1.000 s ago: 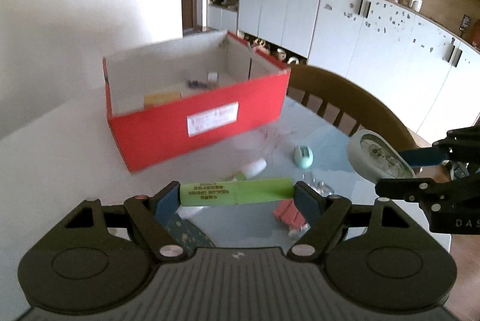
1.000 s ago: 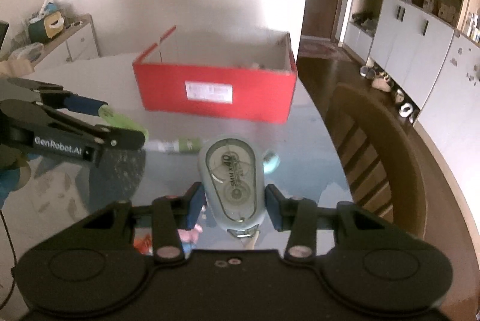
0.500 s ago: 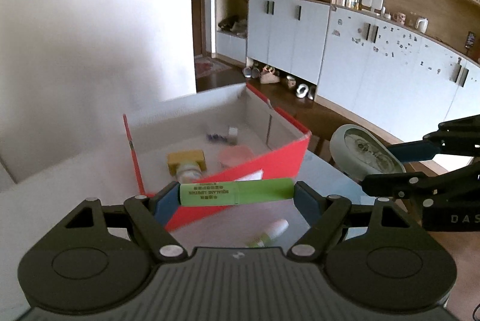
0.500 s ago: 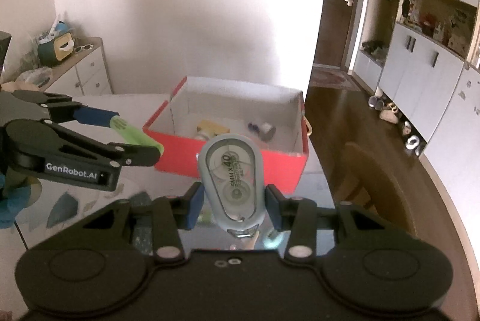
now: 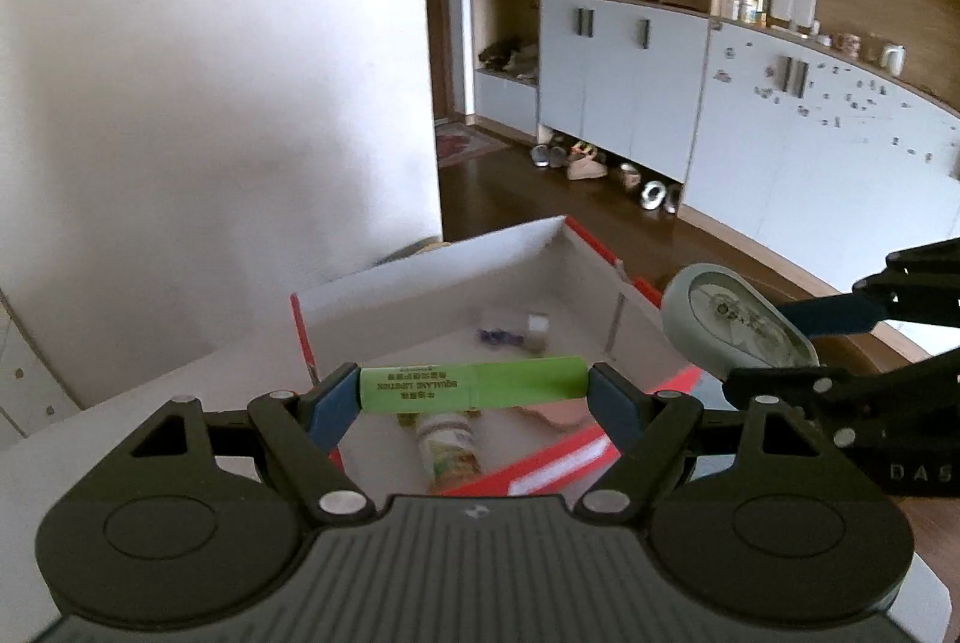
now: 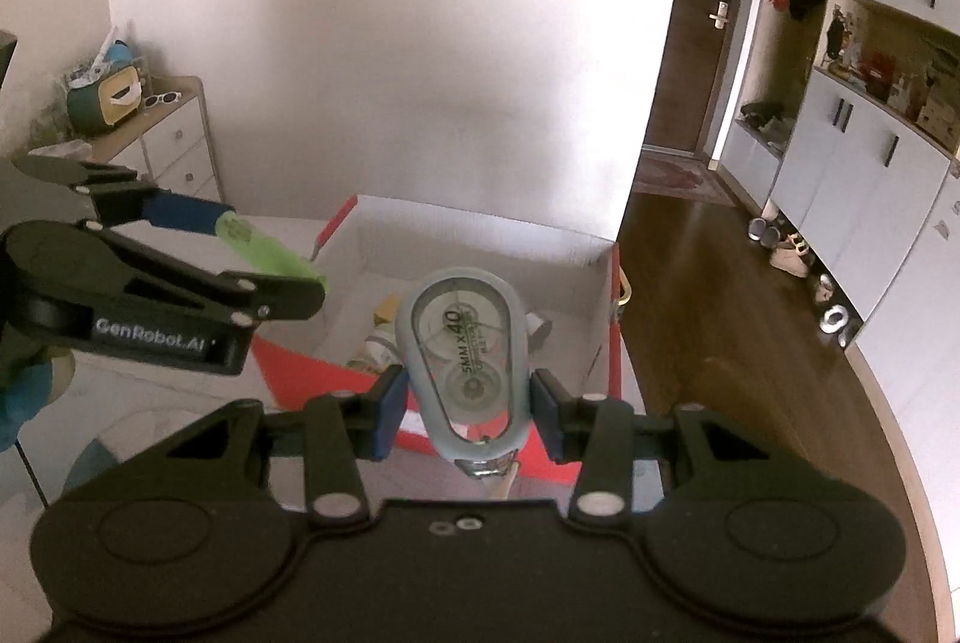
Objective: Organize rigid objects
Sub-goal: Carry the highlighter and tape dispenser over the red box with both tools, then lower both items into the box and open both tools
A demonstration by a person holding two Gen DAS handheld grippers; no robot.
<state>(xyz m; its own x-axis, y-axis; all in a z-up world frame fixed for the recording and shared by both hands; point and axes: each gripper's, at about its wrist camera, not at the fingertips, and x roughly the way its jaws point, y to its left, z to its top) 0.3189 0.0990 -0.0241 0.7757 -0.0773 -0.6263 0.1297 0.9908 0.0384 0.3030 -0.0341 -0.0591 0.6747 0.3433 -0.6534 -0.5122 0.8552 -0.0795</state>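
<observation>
Grippers both loaded, both over the red box (image 5: pixel 543 469).

My left gripper (image 5: pixel 472 391) is clamped end to end on a green lipstick tube (image 5: pixel 472 389); the blue pads (image 5: pixel 332 403) press on its two ends and it lies crosswise, level between them. Printed text on the tube reads upside down from the left wrist view. In the right wrist view the same tube (image 6: pixel 267 250) sticks out slantwise over the near left corner of the box (image 6: pixel 480 235).

My right gripper (image 6: pixel 467 403) is clamped on a grey-blue correction tape dispenser (image 6: pixel 465 361); pads grip its two long sides near the narrow end, rounded end pointing away from me, clear face with the two reels up. "5MM x 40" legible on it. Its metal tip hangs at the near end, just above the gripper body. From the left wrist view the dispenser (image 5: pixel 735 328) sits beside the right wall of the box, held up clear of it.

Box is open-topped, red outside, white inside, standing on a pale table (image 5: pixel 120 421). Things lying on its floor: a small bottle with a patterned label (image 5: pixel 447 442), on its side, partly hidden under the green tube; a pink flat piece (image 5: pixel 555 412) near the front wall; a small purple item (image 5: pixel 498 337) and a small white cube (image 5: pixel 538 323) toward the far corner. The last two are blurred; I cannot tell what they are.

Background: white cabinets, open wooden shelves, shoes on dark floor.
</observation>
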